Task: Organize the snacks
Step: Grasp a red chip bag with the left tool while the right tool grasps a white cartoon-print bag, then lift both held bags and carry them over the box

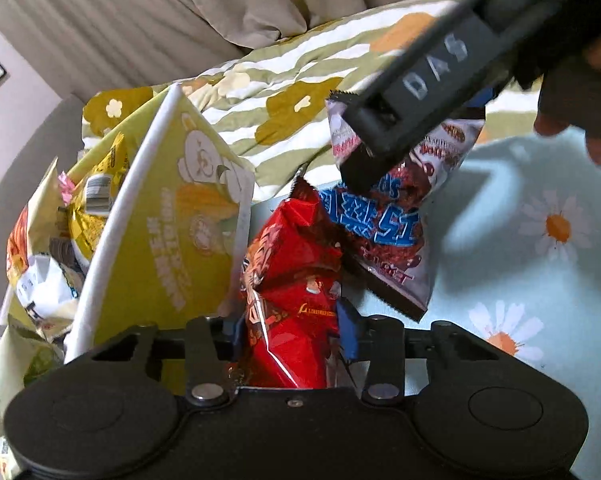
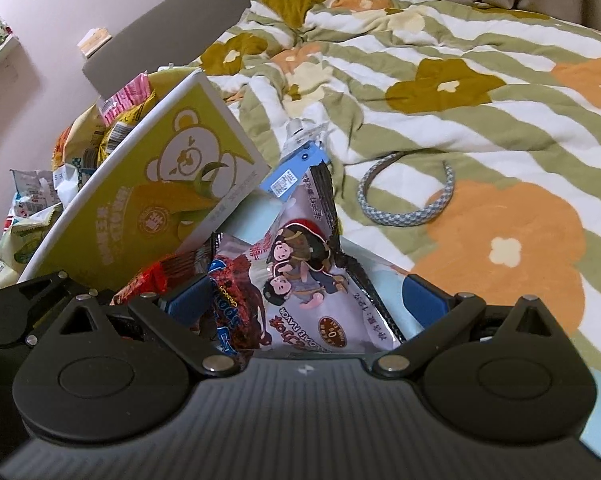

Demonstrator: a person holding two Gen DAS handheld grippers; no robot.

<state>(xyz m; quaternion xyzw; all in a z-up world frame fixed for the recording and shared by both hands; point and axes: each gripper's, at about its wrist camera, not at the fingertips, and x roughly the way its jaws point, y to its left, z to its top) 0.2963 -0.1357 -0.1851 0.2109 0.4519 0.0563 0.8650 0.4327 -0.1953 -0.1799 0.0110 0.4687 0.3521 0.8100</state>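
Observation:
My left gripper (image 1: pixel 292 336) is shut on a red snack packet (image 1: pixel 292 272) that stands up between its blue pads. Left of it leans a yellow-green box with a bear print (image 1: pixel 180 240), holding several snack bags. My right gripper (image 1: pixel 360 168) comes in from the upper right and is on a silver and blue chocolate packet (image 1: pixel 384 216). In the right wrist view its wide-apart jaws (image 2: pixel 304 300) straddle a pale packet with cartoon figures (image 2: pixel 300 276); whether they grip is unclear. The bear box (image 2: pixel 172 184) leans at the left.
A green, white and orange flowered quilt (image 2: pixel 460 80) covers the bed. A braided grey ring (image 2: pixel 404 200) lies on it. A light blue daisy sheet (image 1: pixel 540 240) is under the packets. More snack bags (image 2: pixel 32 200) pile up at the far left.

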